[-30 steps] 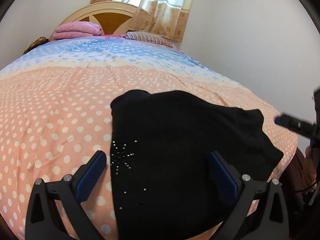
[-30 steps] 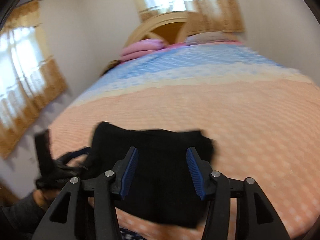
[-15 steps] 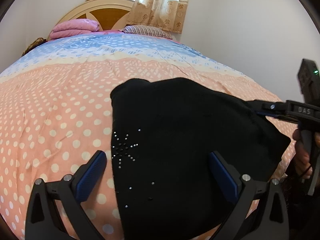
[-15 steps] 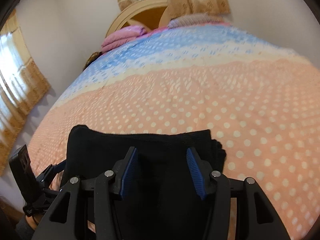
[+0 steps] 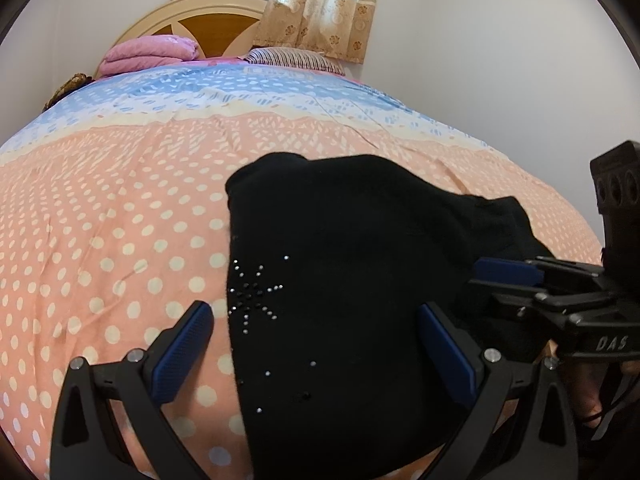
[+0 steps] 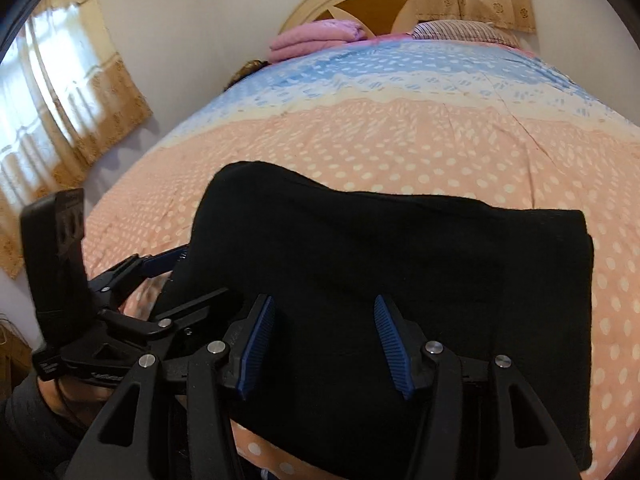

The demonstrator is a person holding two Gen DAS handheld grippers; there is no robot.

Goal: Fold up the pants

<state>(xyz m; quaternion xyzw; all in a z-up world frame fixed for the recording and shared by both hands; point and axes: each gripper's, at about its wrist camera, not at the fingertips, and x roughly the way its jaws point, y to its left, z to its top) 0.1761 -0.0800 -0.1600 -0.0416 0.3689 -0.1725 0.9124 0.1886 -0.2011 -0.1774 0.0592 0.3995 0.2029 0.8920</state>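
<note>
Folded black pants [image 5: 352,248] with a star of small studs [image 5: 256,292] lie on the dotted peach bedspread [image 5: 100,220] near the bed's front edge. My left gripper [image 5: 316,344] is open and wide, hovering low over the pants' near left part; one finger is over the bedspread, the other over the cloth. My right gripper [image 6: 325,344] is open above the near edge of the pants [image 6: 400,260], with nothing pinched. Each gripper shows in the other's view: the right gripper [image 5: 508,272] at the pants' right side, the left gripper [image 6: 160,260] at their left side.
A folded pink blanket [image 5: 148,54] and a striped pillow [image 5: 292,58] lie by the wooden headboard [image 5: 208,28] at the far end. Curtains [image 6: 60,92] hang on the left wall. A white wall [image 5: 500,60] runs along the bed's right side.
The right gripper has come in lower and closer, from beyond the bed's right edge to the pants' right side. The pants loom larger in its view. The left gripper has hardly moved.
</note>
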